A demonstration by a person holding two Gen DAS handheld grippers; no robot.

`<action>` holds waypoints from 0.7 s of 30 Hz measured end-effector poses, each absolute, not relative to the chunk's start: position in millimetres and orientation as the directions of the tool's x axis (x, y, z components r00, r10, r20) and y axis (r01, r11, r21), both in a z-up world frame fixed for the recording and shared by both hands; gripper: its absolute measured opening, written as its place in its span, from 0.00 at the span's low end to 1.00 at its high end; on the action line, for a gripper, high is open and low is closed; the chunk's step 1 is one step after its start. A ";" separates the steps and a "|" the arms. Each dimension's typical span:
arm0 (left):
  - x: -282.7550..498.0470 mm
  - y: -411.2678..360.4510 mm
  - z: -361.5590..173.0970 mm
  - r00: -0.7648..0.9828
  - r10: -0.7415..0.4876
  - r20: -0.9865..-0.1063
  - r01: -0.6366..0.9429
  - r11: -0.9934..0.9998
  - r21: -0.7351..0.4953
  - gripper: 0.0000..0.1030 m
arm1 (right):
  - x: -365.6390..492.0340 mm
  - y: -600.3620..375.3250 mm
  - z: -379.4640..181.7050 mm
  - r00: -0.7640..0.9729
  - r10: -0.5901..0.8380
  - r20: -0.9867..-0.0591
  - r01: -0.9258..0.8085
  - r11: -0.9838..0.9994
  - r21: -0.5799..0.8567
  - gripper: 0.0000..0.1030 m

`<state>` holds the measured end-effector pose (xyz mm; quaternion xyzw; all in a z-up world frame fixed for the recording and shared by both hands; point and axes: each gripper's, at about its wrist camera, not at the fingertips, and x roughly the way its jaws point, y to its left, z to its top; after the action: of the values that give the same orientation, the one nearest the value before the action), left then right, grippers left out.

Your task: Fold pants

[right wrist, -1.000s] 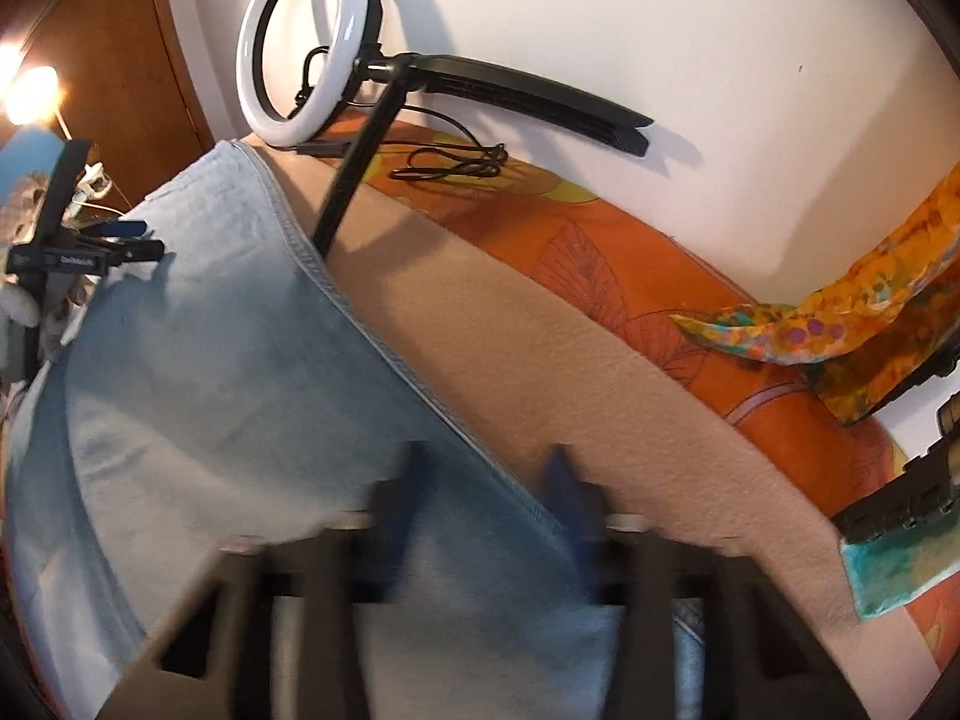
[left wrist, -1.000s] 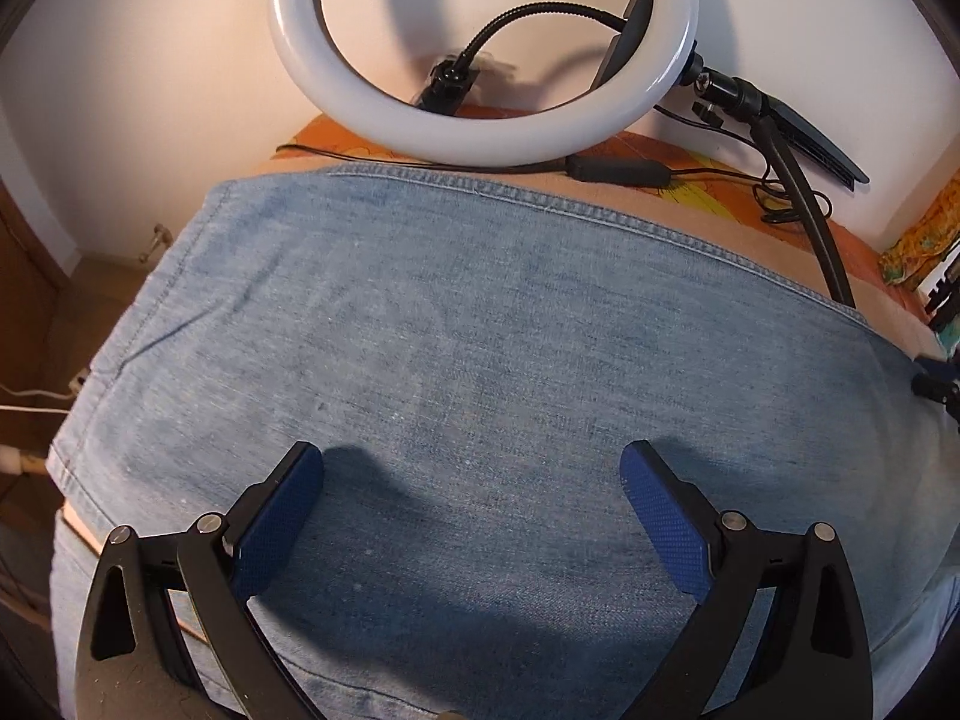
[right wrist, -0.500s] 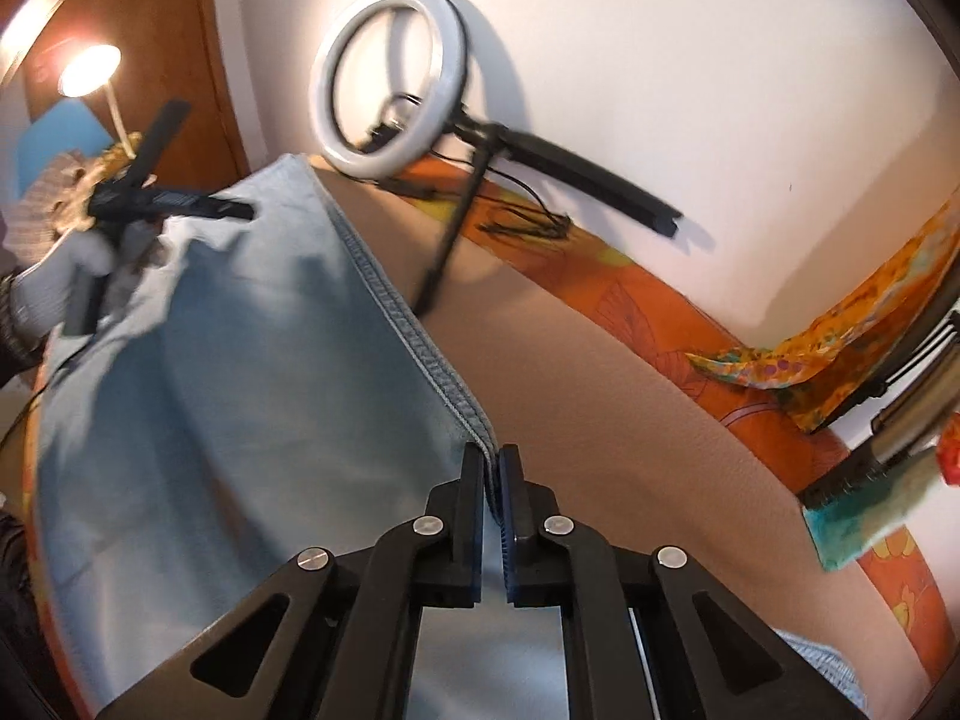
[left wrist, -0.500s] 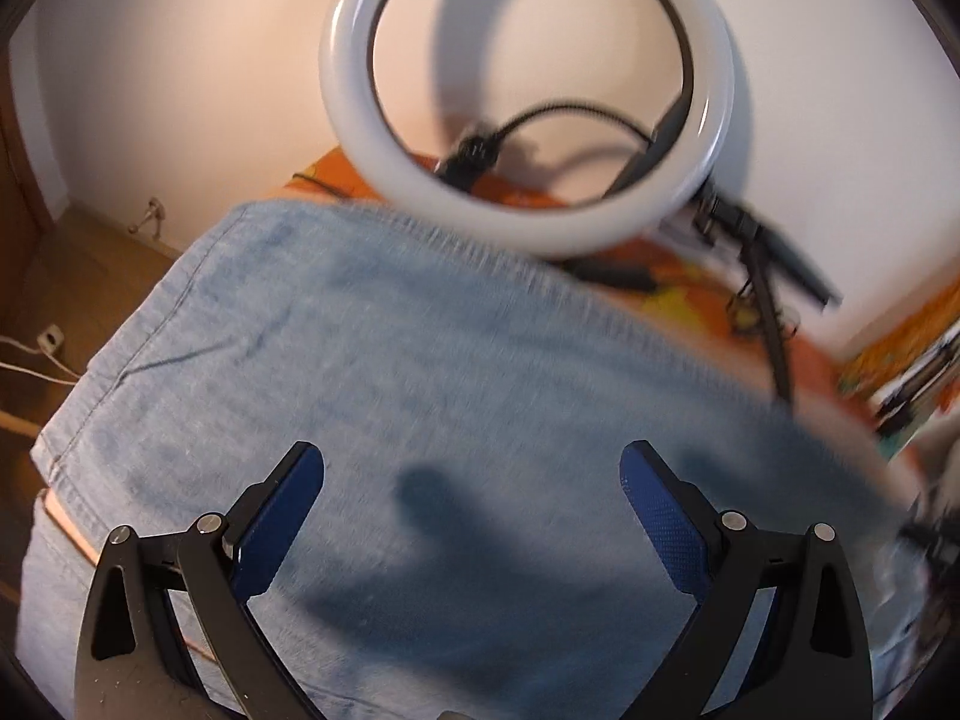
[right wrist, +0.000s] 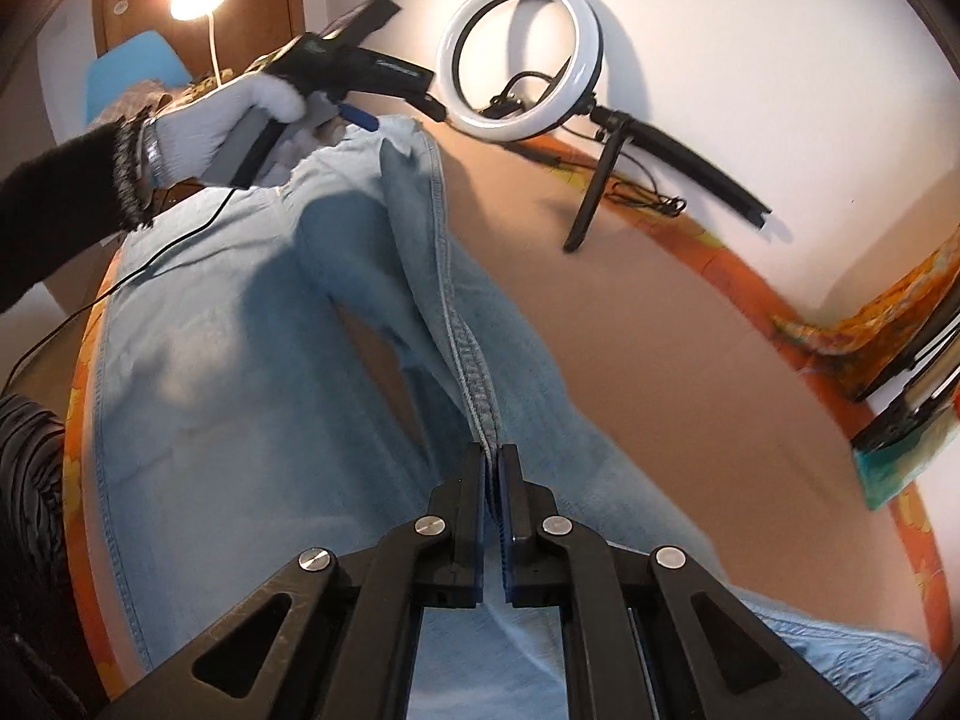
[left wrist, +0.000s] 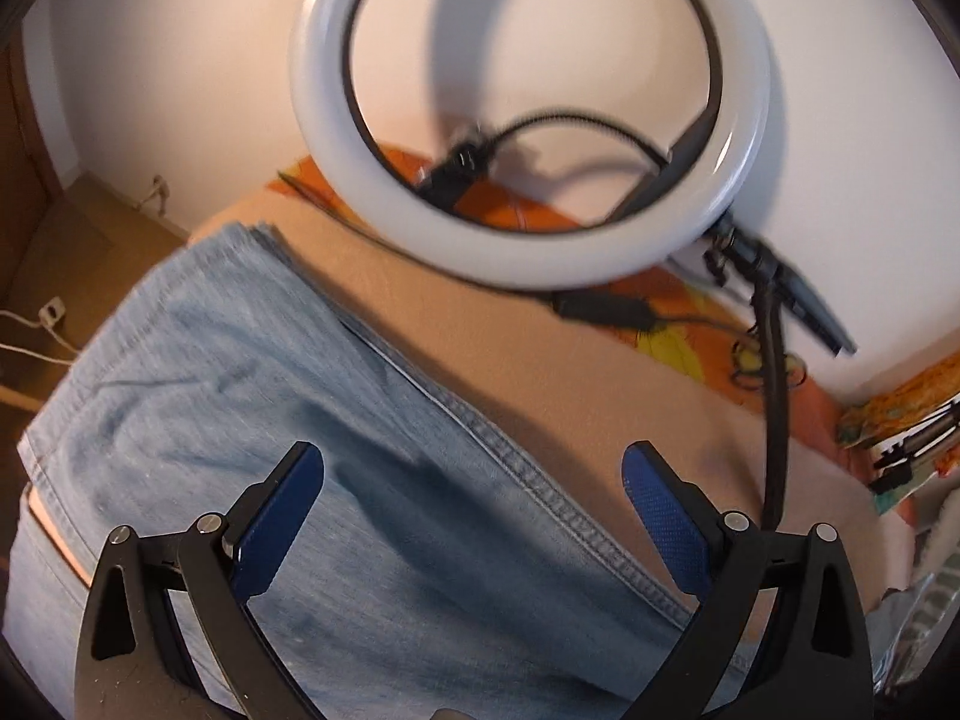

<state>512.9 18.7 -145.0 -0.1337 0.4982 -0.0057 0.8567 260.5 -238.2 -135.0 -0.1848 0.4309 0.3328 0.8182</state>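
Denim pants (right wrist: 252,420), light blue, lie spread over a tan blanket (right wrist: 690,360) in front of a ring light (left wrist: 528,114). Right tongs (right wrist: 493,480) are clamped on the pants' raised side seam. Left tongs (left wrist: 474,516) gape wide above the fabric, holding nothing.

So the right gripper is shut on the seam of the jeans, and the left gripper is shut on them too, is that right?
Not quite. The right gripper is shut on the seam of the jeans, but the left gripper is open: the left wrist view shows its pads spread wide above the denim, gripping nothing.
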 end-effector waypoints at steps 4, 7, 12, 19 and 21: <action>525.9 -4.8 -161.2 0.442 -0.013 -0.897 -0.108 0.992 -0.068 0.97 | 245.9 -230.8 -129.2 0.394 0.402 -0.826 -0.738 0.674 -0.024 0.01; 533.3 -9.8 -173.4 0.416 0.043 -0.908 -0.137 0.990 -0.016 0.96 | 239.7 -226.2 -128.9 0.389 0.406 -0.827 -0.748 0.663 -0.026 0.01; 524.4 -2.5 -177.6 0.490 0.095 -0.867 -0.208 0.978 -0.010 0.75 | 241.6 -229.4 -126.7 0.403 0.411 -0.818 -0.737 0.676 -0.023 0.01; 512.6 30.1 -163.2 0.578 -0.057 -0.814 -0.198 0.958 -0.208 0.06 | 242.5 -227.3 -119.2 0.455 0.383 -0.804 -0.712 0.699 -0.070 0.01; 503.4 40.1 -154.9 0.613 -0.082 -0.786 -0.196 0.948 -0.251 0.05 | 242.3 -227.4 -115.1 0.471 0.376 -0.798 -0.701 0.709 -0.080 0.01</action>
<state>503.4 40.1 -154.9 -0.1582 0.4389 0.0321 0.8839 242.3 -227.4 -115.1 -0.2028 0.3999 0.3232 0.8334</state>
